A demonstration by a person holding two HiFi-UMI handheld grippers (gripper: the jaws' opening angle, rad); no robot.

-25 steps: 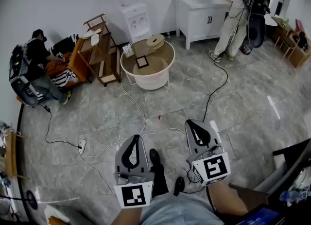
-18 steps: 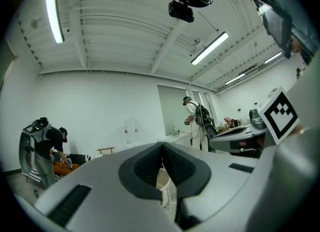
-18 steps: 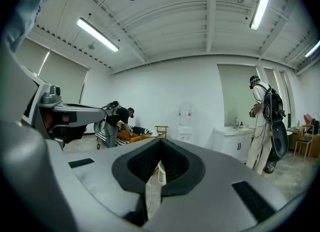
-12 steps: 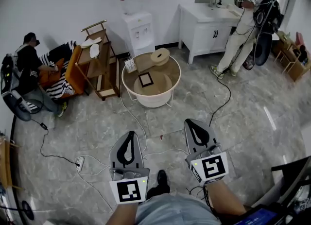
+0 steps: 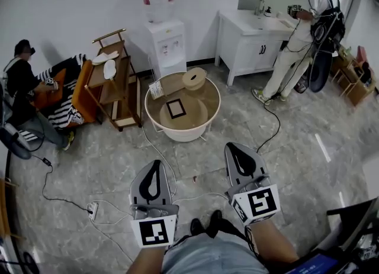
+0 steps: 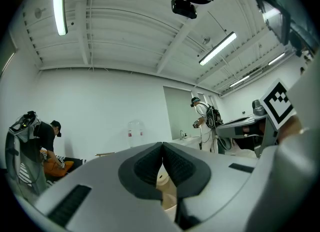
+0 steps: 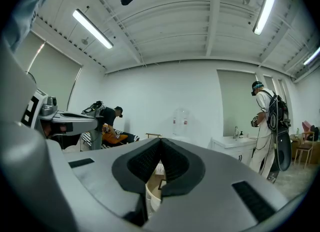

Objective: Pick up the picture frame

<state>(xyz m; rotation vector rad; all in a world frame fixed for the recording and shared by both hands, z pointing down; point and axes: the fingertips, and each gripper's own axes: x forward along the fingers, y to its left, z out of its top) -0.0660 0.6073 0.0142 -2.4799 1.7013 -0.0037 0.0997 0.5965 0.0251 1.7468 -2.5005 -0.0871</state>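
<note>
1. Picture frame (image 5: 175,108) lies flat inside the round white table (image 5: 177,136), across the floor from the person.
2. Left gripper (image 5: 155,164): jaws pressed together, nothing between them, well short of the table.
3. Right gripper (image 5: 235,147): likewise closed and empty.

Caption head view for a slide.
Left gripper and right gripper, both shut, face the picture frame on a round table.

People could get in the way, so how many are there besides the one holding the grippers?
2. A seated person at far left; a standing person at the white cabinet, upper right. Others may be out of frame.
</note>
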